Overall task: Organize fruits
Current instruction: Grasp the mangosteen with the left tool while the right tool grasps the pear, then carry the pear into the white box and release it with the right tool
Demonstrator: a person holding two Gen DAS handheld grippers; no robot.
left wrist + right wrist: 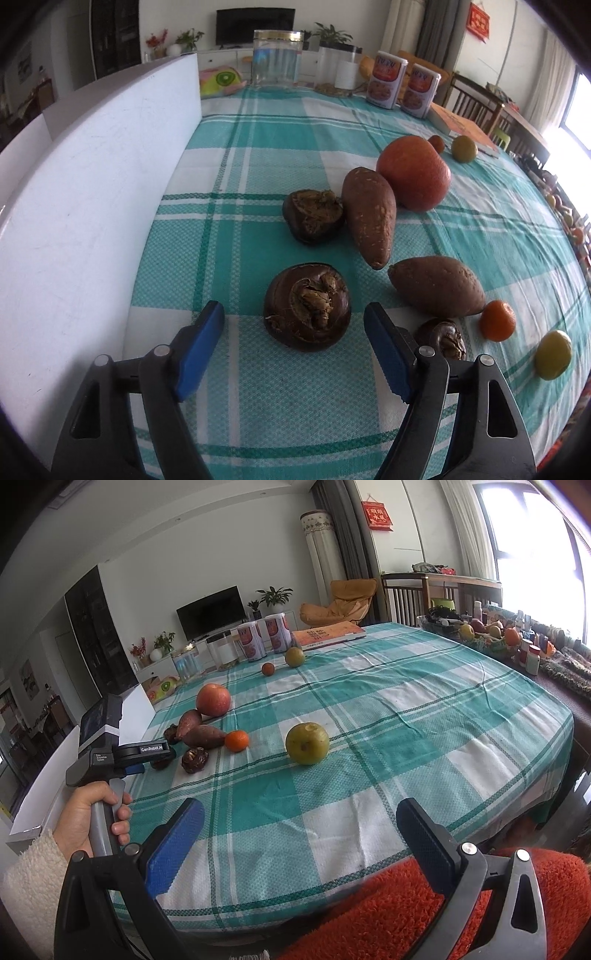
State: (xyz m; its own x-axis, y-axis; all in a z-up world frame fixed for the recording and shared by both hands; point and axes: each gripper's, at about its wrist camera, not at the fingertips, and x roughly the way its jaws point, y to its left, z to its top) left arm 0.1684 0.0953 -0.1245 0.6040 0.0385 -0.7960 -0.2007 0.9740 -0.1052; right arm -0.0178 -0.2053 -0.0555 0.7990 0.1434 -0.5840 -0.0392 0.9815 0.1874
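Note:
My left gripper (293,310) hangs open over the checked tablecloth (258,155). A dark water chestnut (306,312) lies between its blue pads, with a gap on each side. A second chestnut (314,216) and a third (443,338), two sweet potatoes (371,214) (437,286), a red apple (415,171), a mandarin (497,320) and a green fruit (553,354) lie around it. My right gripper (301,805) stands open near the table's front edge with nothing between its fingers. A green fruit (307,743) lies beyond it.
A white board (92,184) walls the table's left side. A glass jar (277,61), two tins (386,81) and a book (461,127) stand at the back, with two small fruits (464,148) in front. A hand (92,812) holds the left gripper. Red fuzzy fabric (369,915) lies below.

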